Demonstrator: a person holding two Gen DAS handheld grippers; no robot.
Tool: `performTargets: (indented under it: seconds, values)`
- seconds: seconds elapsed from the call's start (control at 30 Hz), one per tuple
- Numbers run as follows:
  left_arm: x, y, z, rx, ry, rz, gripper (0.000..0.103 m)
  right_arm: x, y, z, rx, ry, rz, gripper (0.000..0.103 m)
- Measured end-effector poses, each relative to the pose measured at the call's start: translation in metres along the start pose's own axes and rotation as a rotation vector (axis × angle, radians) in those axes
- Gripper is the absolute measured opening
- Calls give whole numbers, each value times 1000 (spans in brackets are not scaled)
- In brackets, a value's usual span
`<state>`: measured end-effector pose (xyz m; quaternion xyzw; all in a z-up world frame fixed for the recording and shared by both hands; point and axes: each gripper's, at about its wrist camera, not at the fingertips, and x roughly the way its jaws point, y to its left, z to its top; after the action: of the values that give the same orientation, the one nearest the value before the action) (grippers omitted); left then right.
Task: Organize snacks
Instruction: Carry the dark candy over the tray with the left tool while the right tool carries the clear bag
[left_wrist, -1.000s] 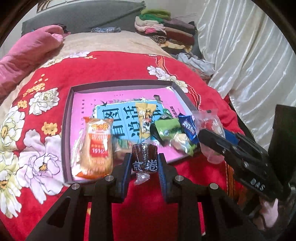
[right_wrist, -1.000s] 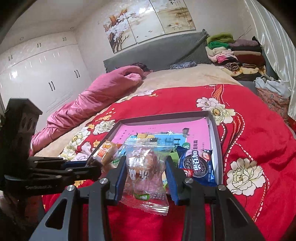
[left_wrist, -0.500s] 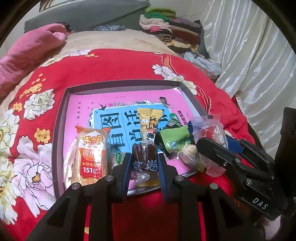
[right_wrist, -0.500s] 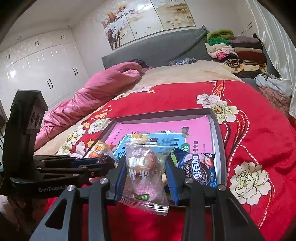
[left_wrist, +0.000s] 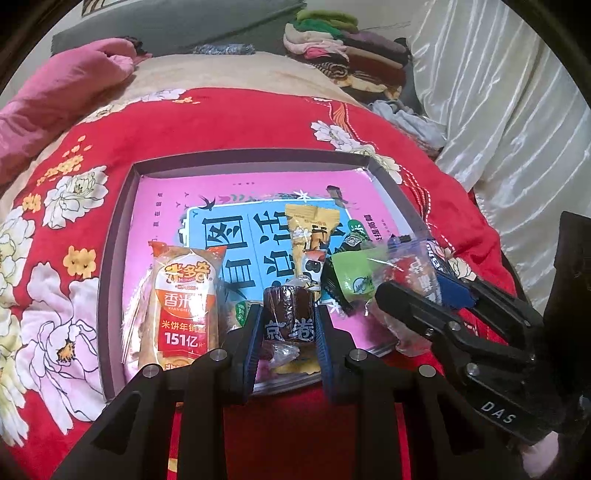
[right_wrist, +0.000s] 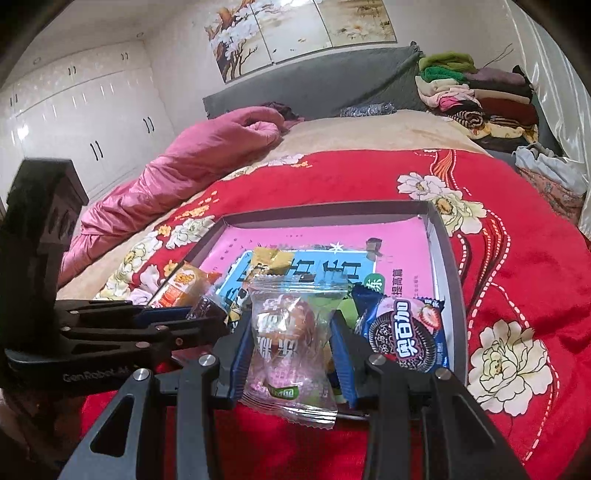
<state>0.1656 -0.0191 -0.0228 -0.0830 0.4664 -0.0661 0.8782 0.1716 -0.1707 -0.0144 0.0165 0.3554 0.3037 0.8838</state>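
left tongs (left_wrist: 288, 325): clamped on a small dark brown wrapped sweet (left_wrist: 289, 314), held over the near edge of the tray, its clear twisted end hanging below the pads
right tongs (right_wrist: 291, 350): closed on a clear packet with a reddish-brown snack (right_wrist: 291, 339) inside, held upright just over the tray's near edge; in the left wrist view the same tongs come in from the right beside the left pair
tray (left_wrist: 118, 236): a shallow dark-rimmed box lid with a pink and blue printed floor, lying on the red flowered bedspread (left_wrist: 221, 122)
already in the tray: an orange rice cracker pack (left_wrist: 184, 306) at the near left, a yellow packet (left_wrist: 312, 236) in the middle, a green packet (left_wrist: 354, 277) beside it, a blue cookie pack (right_wrist: 406, 332) at the near right
layout so far: the snacks crowd the near half, some overlapping; the far half of the tray is bare print
outside the tray: no loose snack shows on the bedspread in either view
judged progress: well along; the two held pieces look like the last to go in
left to do: set both down, probably in the free space, and release; whether any tidying into rows is wanted I cannot tell
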Motion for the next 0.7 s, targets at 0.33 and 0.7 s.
performTargets:
  seconds: [0.33,0.7]
  values:
    - [2,2,1,-3,-1,1,28,8,1,0,-14,9,-1,41]
    - [5,6,1,-11,9,-2,28,13,4,-2,-30,25,8,42]
